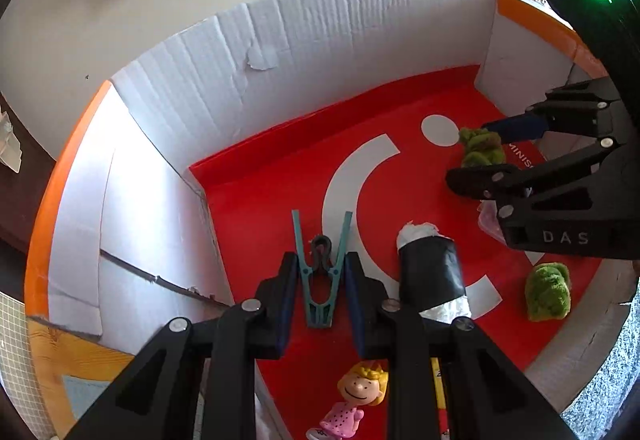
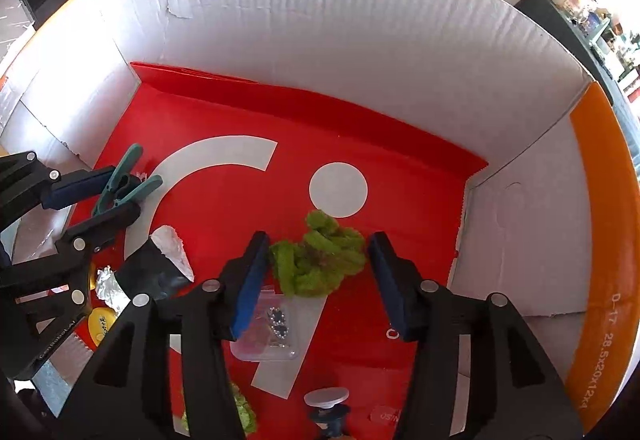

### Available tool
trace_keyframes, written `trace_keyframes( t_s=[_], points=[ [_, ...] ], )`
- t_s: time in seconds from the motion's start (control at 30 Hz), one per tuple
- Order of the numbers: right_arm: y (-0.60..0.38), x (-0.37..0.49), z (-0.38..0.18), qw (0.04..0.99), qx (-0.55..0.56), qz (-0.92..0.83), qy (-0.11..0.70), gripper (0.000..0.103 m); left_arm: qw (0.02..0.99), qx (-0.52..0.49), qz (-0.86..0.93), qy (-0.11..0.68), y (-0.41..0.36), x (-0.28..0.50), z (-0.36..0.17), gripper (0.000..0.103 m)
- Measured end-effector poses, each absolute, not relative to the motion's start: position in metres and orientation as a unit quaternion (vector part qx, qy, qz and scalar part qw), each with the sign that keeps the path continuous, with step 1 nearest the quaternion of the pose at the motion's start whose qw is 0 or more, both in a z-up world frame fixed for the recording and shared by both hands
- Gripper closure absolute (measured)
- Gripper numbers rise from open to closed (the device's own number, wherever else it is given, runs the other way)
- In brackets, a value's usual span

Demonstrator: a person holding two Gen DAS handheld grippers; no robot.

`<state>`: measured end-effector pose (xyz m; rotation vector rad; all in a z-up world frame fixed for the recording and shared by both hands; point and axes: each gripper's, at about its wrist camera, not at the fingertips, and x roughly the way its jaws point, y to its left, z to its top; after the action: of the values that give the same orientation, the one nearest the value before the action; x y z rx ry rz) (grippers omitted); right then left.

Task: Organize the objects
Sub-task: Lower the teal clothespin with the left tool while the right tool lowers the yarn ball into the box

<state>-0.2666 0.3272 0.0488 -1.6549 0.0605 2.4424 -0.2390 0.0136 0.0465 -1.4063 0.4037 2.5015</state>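
Note:
Both grippers are inside a white cardboard box (image 1: 320, 36) with a red sheet (image 1: 280, 168) on its floor. My left gripper (image 1: 322, 268) is shut on a teal clothes peg (image 1: 320, 280), which also shows in the right wrist view (image 2: 120, 186). My right gripper (image 2: 316, 256) is open, its fingers either side of a green fuzzy clump (image 2: 320, 256), which the left wrist view (image 1: 480, 148) also shows. A black-wrapped roll with white ends (image 1: 432, 272) lies right of the peg.
A second green clump (image 1: 548, 292) lies at the right. A blonde girl figurine in pink (image 1: 352, 404) lies near the box front. A clear bag of small beads (image 2: 272, 328) lies under my right gripper. A yellow disc (image 2: 102, 324) lies at the left.

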Motion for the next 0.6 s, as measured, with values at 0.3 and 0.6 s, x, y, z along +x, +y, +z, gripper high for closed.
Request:
trace_keyframes(
  t_s=[0.3, 0.6],
  points=[
    [0.326, -0.255, 0.053, 0.099, -0.553, 0.827, 0.016, 0.053, 0.122, -0.481, 0.858, 0.132, 0.001, -0.228, 0.050, 0.078],
    [0.320, -0.251, 0.059, 0.097, -0.554, 0.827, 0.017, 0.053, 0.121, -0.480, 0.858, 0.136, -0.004, -0.215, 0.053, 0.077]
  ],
)
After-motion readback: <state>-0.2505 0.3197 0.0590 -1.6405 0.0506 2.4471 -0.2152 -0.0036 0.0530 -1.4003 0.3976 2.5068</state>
